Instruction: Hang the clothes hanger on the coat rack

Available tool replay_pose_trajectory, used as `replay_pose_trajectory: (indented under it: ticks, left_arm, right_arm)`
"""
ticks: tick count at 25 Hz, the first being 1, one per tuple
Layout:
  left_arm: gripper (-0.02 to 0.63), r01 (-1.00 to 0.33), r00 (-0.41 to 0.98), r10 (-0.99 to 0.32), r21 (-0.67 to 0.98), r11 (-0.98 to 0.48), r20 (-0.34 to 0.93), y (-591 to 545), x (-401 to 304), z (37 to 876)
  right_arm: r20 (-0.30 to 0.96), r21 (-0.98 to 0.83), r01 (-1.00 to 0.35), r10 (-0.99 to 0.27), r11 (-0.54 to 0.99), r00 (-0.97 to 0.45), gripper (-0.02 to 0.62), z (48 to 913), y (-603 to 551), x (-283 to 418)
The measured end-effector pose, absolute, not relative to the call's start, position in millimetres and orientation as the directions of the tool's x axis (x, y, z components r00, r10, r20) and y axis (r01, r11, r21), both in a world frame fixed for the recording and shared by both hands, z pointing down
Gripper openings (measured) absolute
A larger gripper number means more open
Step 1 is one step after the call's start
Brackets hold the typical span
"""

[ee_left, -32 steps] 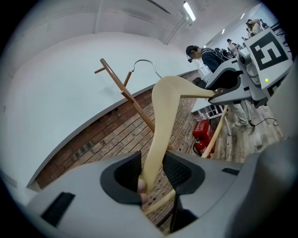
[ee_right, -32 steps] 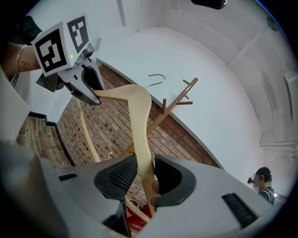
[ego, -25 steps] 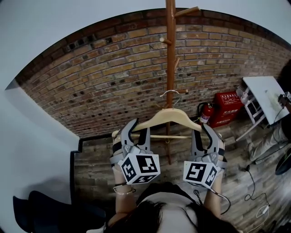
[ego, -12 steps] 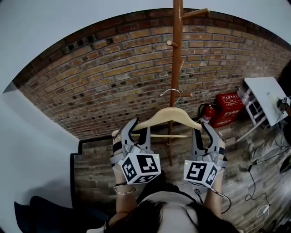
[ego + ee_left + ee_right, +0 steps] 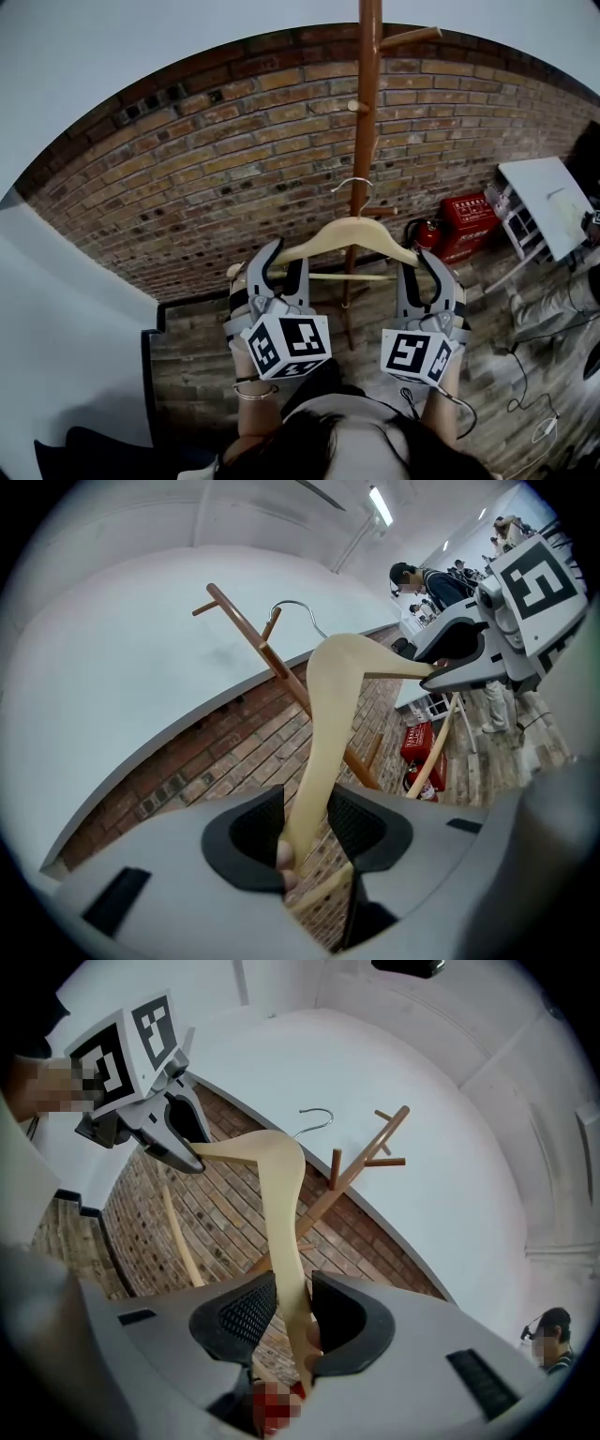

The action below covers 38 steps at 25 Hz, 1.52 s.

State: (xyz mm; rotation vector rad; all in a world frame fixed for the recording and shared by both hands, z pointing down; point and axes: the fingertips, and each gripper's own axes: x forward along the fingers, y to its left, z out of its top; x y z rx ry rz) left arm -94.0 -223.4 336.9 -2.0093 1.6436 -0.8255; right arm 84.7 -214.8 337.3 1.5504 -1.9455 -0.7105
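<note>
In front of the coat rack (image 5: 366,112), a slim round pole of reddish-brown wood with short angled pegs, the clothes hanger (image 5: 349,234) is held level. It is smooth pale wood with arched shoulders, a thin straight crossbar and a curved wire hook (image 5: 352,183) close to the pole. The left gripper (image 5: 278,262) is clamped on one shoulder end and the right gripper (image 5: 419,267) on the other, textured black pads (image 5: 246,1314) against the wood. Behind is a rough red-brick wall (image 5: 187,178). Below are a worn plank floor (image 5: 202,337), a red fire extinguisher (image 5: 427,234) and a white table (image 5: 544,197).
</note>
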Motion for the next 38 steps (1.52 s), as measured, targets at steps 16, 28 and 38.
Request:
replay_pose_trajectory:
  ticks: [16,28,38]
  left_arm:
    - [0.150,-0.716,0.170,-0.971,-0.655,-0.240,0.170,-283.5,-99.1,327.6]
    - [0.150,-0.687,0.201,-0.968,-0.683,-0.247,0.148,-309.0,-95.9,314.3]
    - [0.150,-0.698,0.197,-0.971,-0.677,-0.236,0.135,-323.8,-97.3,298.7]
  right_arm:
    - [0.066,0.691,-0.703,-0.983,0.170,-0.173,0.133,329.3,-268.3,78.6]
    - [0.067,0.688,-0.708,-0.986,0.158,-0.155,0.133,313.9,-288.7,82.1]
    - [0.059,0.687,-0.711,-0.986,0.152,-0.153,0.133,304.3,-303.4,79.6]
